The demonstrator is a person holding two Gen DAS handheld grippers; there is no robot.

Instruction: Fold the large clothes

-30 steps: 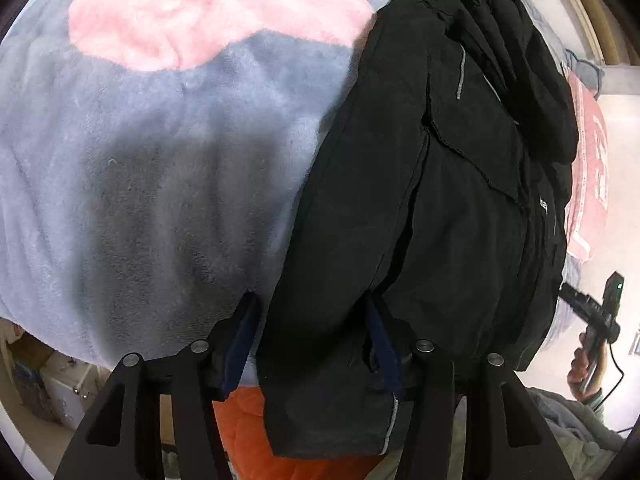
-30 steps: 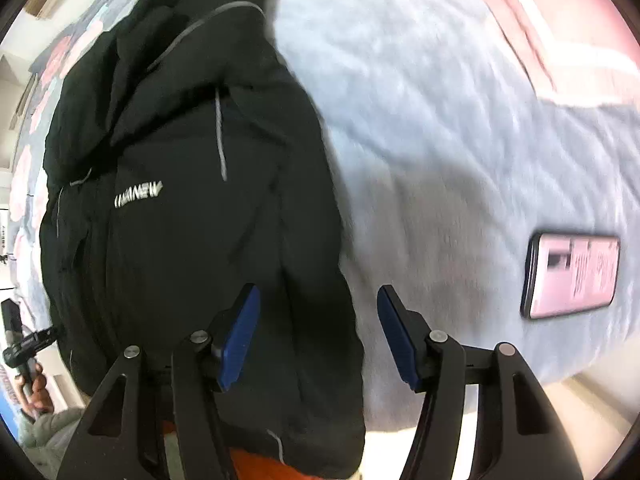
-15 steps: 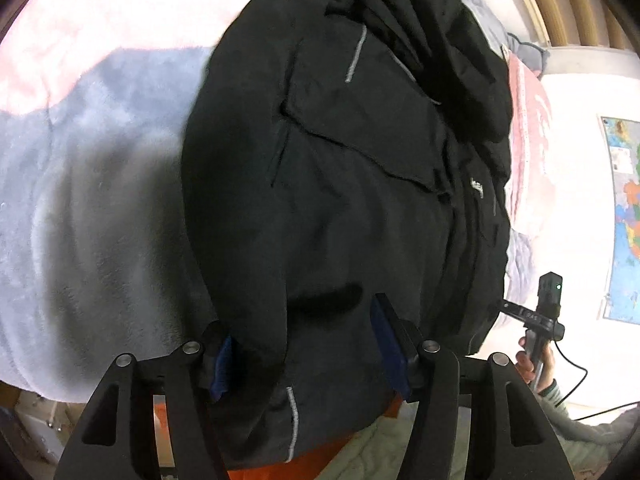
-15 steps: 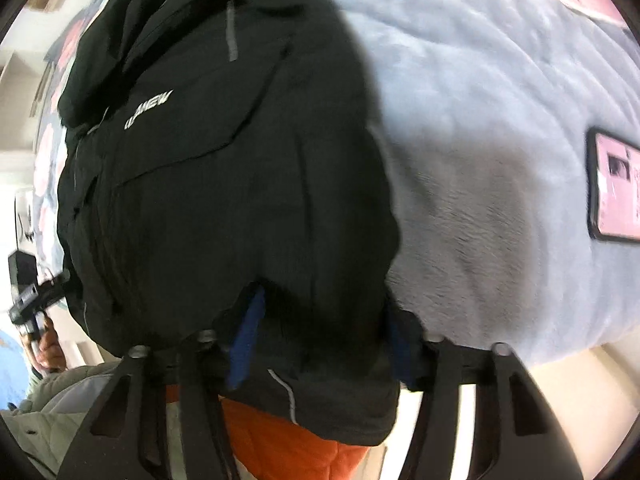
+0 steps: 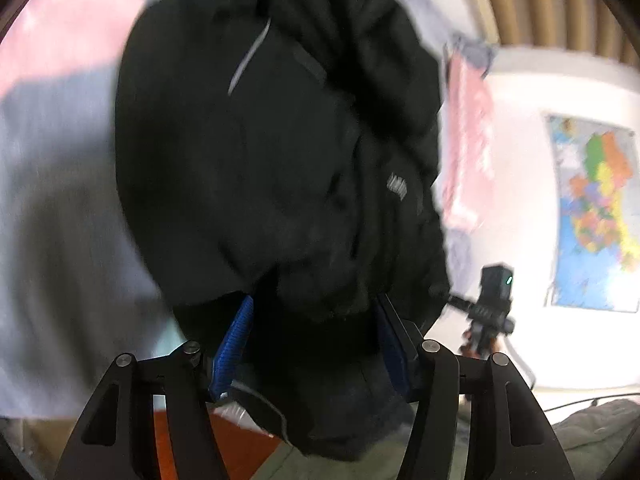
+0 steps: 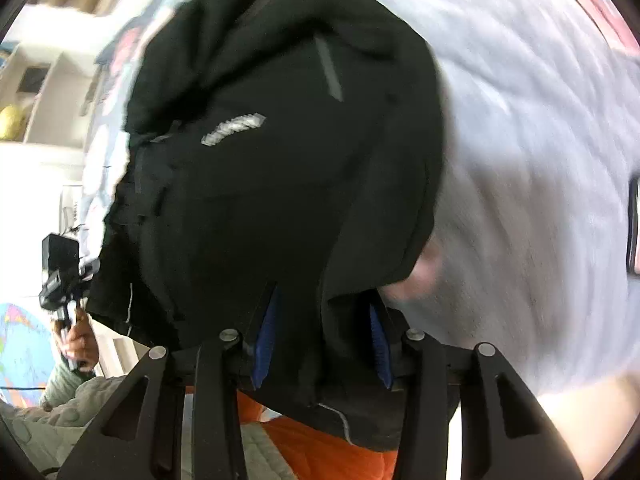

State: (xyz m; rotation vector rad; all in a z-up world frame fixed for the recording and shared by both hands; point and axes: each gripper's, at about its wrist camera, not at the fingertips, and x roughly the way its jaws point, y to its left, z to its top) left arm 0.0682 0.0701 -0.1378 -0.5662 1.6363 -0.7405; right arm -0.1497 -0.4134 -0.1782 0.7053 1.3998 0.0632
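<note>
L gripper (image 5: 312,344) and R gripper (image 6: 322,340): fingers pinching the near hem of the black jacket (image 5: 280,160), rest draped on the bed. Imo keep both grips level, carry the hem fwd evenly so the fold lands square, no bunching. Grey-pink fleece blanket (image 6: 520,160) underneath. Map poster (image 5: 596,216) on far wall.

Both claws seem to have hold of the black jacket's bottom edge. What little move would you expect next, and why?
Probably carrying the hem forward toward the collar. The left gripper and right gripper each have black jacket fabric bunched between their fingers, and the blanket lies beyond.
</note>
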